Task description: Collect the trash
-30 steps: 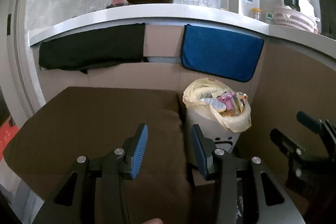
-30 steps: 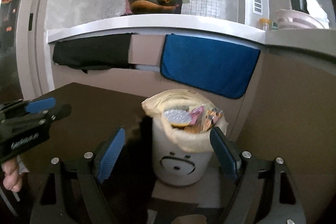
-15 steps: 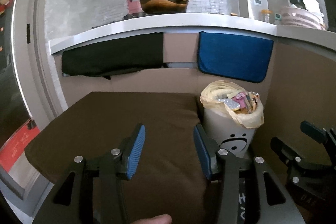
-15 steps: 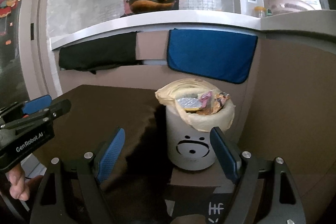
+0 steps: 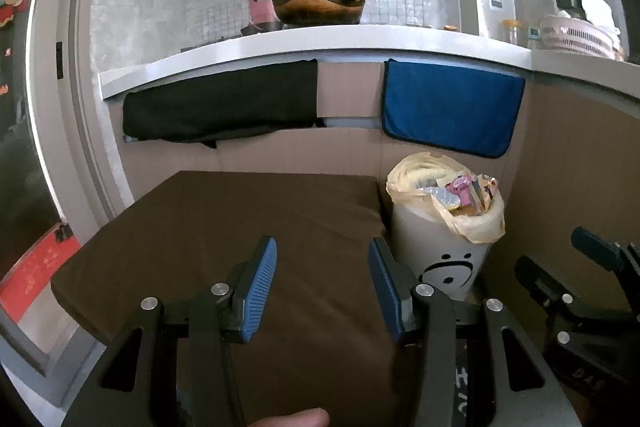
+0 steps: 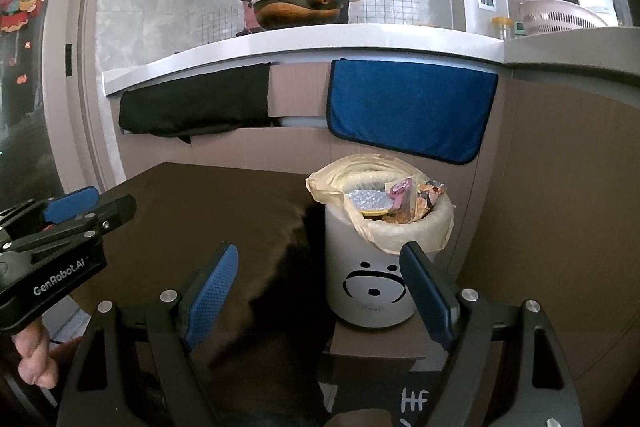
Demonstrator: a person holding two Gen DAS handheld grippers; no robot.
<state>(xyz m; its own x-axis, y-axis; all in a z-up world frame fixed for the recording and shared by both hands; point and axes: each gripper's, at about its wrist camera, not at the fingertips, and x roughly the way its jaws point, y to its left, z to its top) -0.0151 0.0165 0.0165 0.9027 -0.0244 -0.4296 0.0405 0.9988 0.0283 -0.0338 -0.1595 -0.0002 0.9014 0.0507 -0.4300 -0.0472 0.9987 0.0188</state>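
A white trash bin [image 6: 370, 285] with a smiley face is standing upright, its yellowish liner bag [image 6: 394, 231] folding over the rim, wrappers [image 6: 404, 201] filling its top.

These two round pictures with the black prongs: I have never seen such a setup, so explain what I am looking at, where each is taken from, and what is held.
No robot here: a person carries two hand-held grippers, each with a wide-angle camera looking along its two blue-padded fingers. One picture is from the left gripper, the other from the right gripper; each also shows the other tool at its edge.

Both stand open and hold nothing.

Ahead is a brown cloth-covered table. Beside it stands a white trash bin with a face drawn on it, lined with a yellowish bag and full of wrappers. Behind, a black cloth and a blue towel hang under a white counter bearing a wok.
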